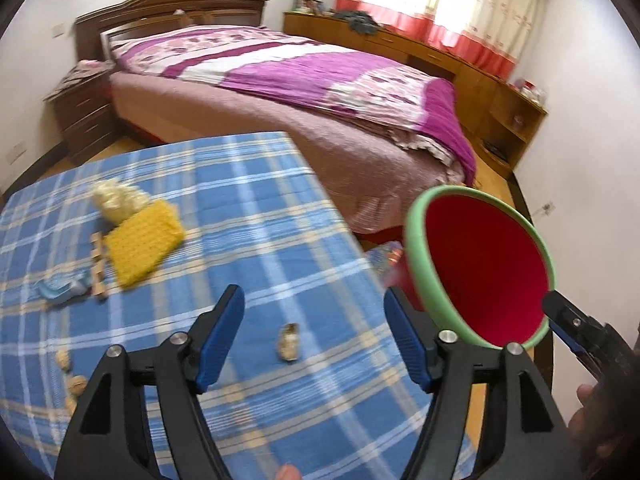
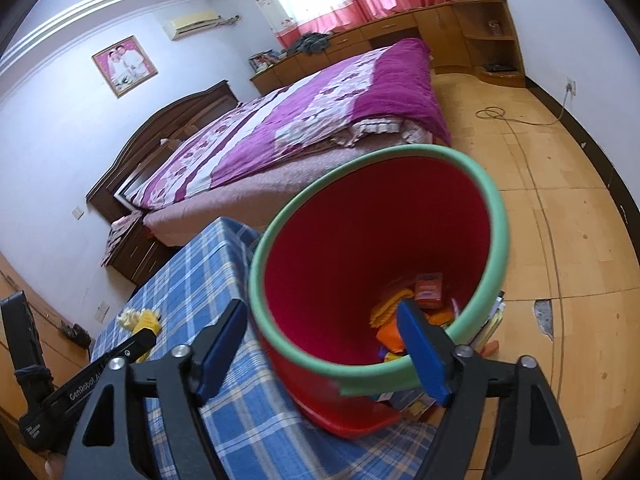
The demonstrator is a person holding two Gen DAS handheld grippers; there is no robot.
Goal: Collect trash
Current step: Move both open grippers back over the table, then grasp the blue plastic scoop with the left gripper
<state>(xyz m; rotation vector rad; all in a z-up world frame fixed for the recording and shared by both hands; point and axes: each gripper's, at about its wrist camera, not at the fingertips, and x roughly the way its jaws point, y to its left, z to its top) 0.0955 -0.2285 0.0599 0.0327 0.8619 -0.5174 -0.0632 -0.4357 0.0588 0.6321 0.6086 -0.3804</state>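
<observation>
Red bin (image 2: 376, 240) with green rim, held tilted at the table (image 1: 256, 216) edge, mouth facing up and toward the right camera, long axis leaning away to the floor side. Wrappers (image 2: 424, 300) lie in its bottom; print unreadable. Right gripper (image 2: 324, 344): jaws straddle the near rim, one finger inside, one outside; whether they clamp it I cannot tell. Left gripper (image 1: 314, 338): jaws wide, empty, above a nutshell (image 1: 289, 345) on the blue plaid cloth. "GenRobot.AI" reads on the left gripper's body in the right view.
</observation>
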